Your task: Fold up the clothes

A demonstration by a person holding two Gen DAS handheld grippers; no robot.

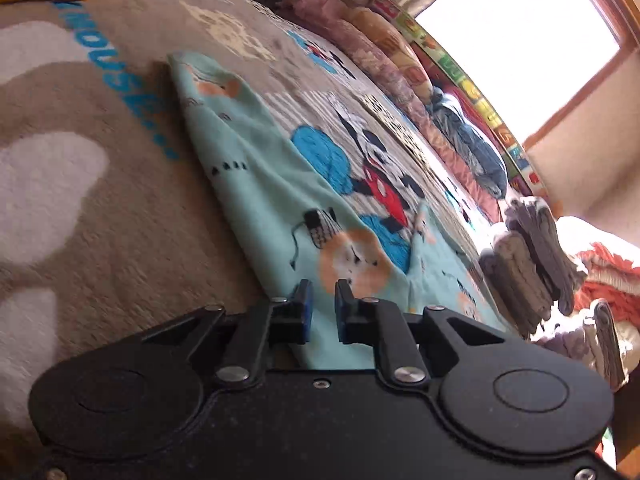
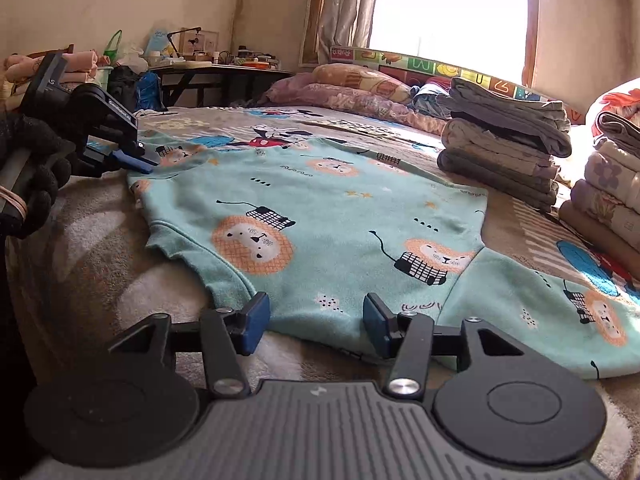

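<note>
A mint top (image 2: 320, 220) printed with lions lay spread flat on a cartoon blanket (image 2: 88, 248) that covered the bed, and everything else is placed from it.

In the right wrist view, left of the top, a black-gloved hand (image 2: 36, 168) gripped the left gripper (image 2: 140, 160). Its blue fingertips met the top's far left corner and lay close together there; whether cloth sat between them could not be told. At the top's near hem the right gripper (image 2: 316, 320) stood released, its blue pads (image 2: 254, 316) wide apart, the left pad at the hem's corner and the right pad over the cloth's near edge. A sleeve (image 2: 552, 320) ran out from the top's right side, flat on the blanket. Right of the top and beyond it stood a stack of folded grey clothes (image 2: 508, 140), and further right a second stack (image 2: 608, 200) of pale printed ones. Behind the top, pillows (image 2: 352, 88) lined the window wall.

In the left wrist view the picture was blurred. The top (image 1: 260, 184) stretched away from the left gripper (image 1: 323, 300), whose pads showed a narrow gap just above the near edge of the cloth. To the right of the top sat the grey stack (image 1: 528, 264).
</note>
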